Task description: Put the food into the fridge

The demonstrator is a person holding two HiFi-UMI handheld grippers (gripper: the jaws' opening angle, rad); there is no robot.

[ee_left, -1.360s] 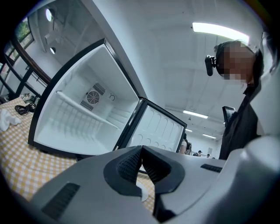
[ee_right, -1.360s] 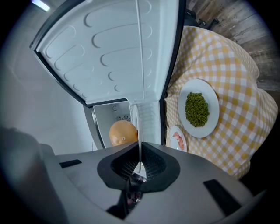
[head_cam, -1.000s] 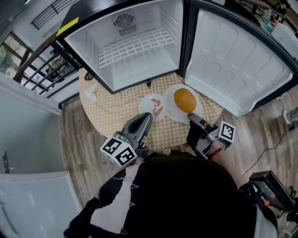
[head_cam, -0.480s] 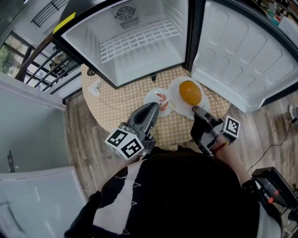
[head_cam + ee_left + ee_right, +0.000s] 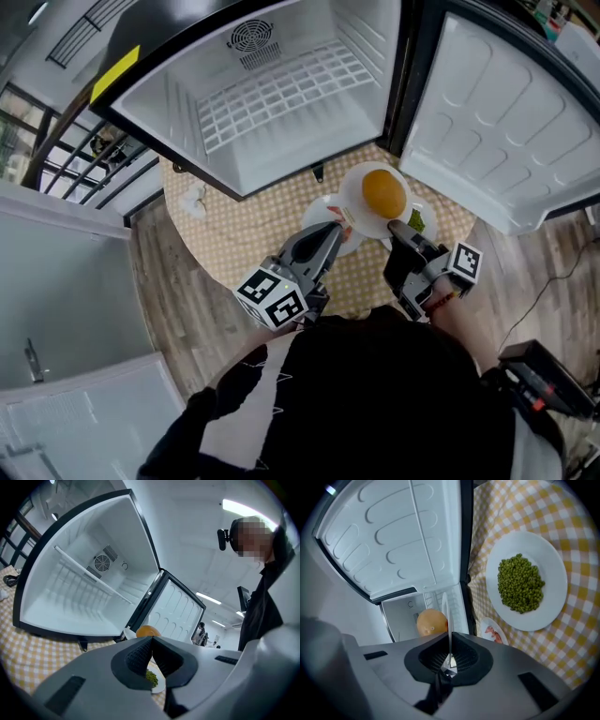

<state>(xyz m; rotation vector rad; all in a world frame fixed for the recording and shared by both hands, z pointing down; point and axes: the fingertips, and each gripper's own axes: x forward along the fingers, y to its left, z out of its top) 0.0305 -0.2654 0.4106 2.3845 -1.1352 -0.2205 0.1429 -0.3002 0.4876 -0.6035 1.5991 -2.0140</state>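
A white plate [image 5: 359, 197] carrying a round orange food [image 5: 382, 192] is held just in front of the open fridge [image 5: 281, 103]. My right gripper [image 5: 396, 231] is shut on its near rim; in the right gripper view the plate [image 5: 444, 606] shows edge-on between the jaws, with the orange food [image 5: 430, 622] behind. A plate of green peas [image 5: 526, 580] and a small plate of shrimp [image 5: 493, 632] lie on the checkered table [image 5: 234, 234]. My left gripper [image 5: 334, 229] is shut with nothing in it, over the shrimp plate [image 5: 323, 208].
The fridge is empty, with a white wire shelf [image 5: 281, 89] and its door [image 5: 506, 112] swung open to the right. A small white crumpled thing [image 5: 195, 199] lies at the table's left. A metal railing [image 5: 66, 150] runs along the far left.
Both grippers have moved forward toward the fridge. The plate with the orange food has gone with the right gripper, and the pea plate now shows beside it.
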